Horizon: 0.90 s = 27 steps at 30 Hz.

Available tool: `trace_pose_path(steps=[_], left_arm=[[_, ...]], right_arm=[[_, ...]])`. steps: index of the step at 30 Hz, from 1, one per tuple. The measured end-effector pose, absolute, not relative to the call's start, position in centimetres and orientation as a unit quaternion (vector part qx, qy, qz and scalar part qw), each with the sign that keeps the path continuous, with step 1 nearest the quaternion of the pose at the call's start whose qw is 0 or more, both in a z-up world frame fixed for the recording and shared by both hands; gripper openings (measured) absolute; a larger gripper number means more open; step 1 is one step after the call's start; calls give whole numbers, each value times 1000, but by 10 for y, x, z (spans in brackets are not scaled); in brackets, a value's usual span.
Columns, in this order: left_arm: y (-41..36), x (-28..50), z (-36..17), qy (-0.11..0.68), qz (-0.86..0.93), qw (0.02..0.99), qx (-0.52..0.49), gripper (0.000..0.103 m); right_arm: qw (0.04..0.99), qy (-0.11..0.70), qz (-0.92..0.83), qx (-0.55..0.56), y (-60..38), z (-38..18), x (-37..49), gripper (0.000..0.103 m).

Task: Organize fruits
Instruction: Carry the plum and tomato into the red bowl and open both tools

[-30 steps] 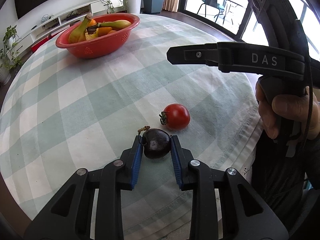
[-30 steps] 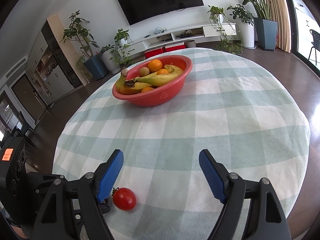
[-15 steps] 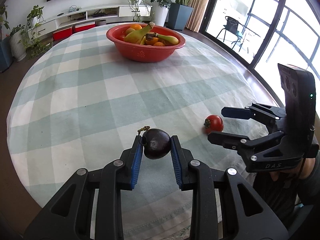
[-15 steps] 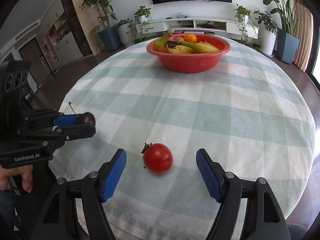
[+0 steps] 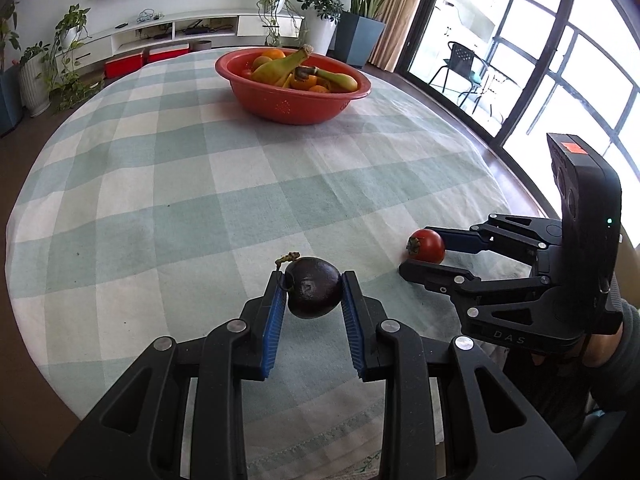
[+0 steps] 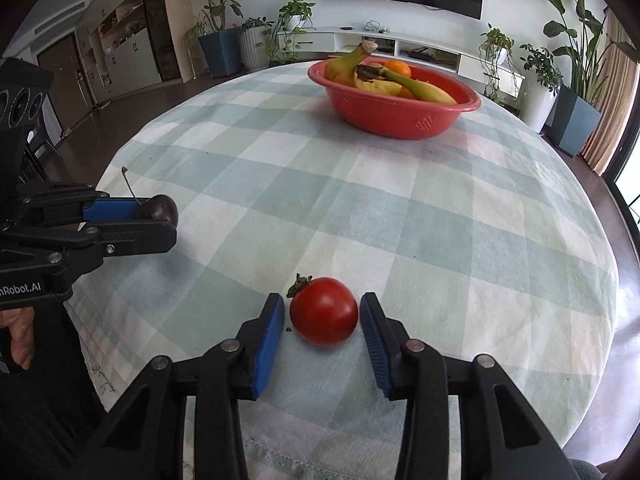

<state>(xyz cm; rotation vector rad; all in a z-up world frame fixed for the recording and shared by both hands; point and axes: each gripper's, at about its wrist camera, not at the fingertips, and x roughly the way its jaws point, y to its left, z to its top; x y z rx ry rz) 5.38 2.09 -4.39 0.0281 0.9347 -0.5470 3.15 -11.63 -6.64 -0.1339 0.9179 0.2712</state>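
Left hand-held gripper [image 5: 314, 298]: clenched on a dark purple fruit [image 5: 314, 292] with a dry stem, blue pads [image 5: 275, 320] pressed against both its sides, fruit lifted clear of the tabletop [image 5: 160, 184] near the closer edge of the green-and-white checked cloth

Right hand-held gripper [image 6: 322, 318]: jaws just been closing around a red tomato [image 6: 323, 310], which sits on the cloth between them; a thin sliver of gap visible on each side in the right wrist view, so pads not yet pressing, tomato resting on the cloth rather than held. Same pair seen from the left wrist view at the right [image 5: 430, 256], fingertips flanking the tomato [image 5: 427, 246] close to the tabletop's rim

Well apart from both fruits, toward the far side of the tabletop: a red bowl [image 6: 400, 120] holding bananas [image 6: 352, 68] and oranges [image 6: 396, 68]. In the right wrist view, the left hand-held gripper [image 6: 160, 216] off to the left of the tomato, dark purple fruit [image 6: 158, 208] at its tips, stem sticking upward. Part of a hand [image 6: 18, 332] visible below it at the frame's left edge
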Motion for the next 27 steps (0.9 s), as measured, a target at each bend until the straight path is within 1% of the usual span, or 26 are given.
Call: trace_pose_path(steps=[1, 2, 8, 15, 23, 27], left_arm=[[21, 54, -44, 444, -260, 857, 13, 26], [20, 54, -44, 443, -260, 858, 12, 26], [22, 57, -40, 441, -262, 859, 4, 26], [27, 75, -17, 422, -256, 870, 9, 26], [30, 137, 36, 381, -243, 891, 29, 26], [22, 182, 58, 368, -242, 897, 40, 26]], right_arm=[[886, 441, 130, -64, -117, -66, 32, 35], [885, 442, 131, -60, -117, -66, 32, 35], [890, 438, 128, -19, -131, -57, 33, 34], [903, 412, 119, 36, -167, -23, 49, 34], [926, 359, 98, 59, -209, 36, 99, 34], [932, 343, 99, 61, -212, 52, 135, 34]])
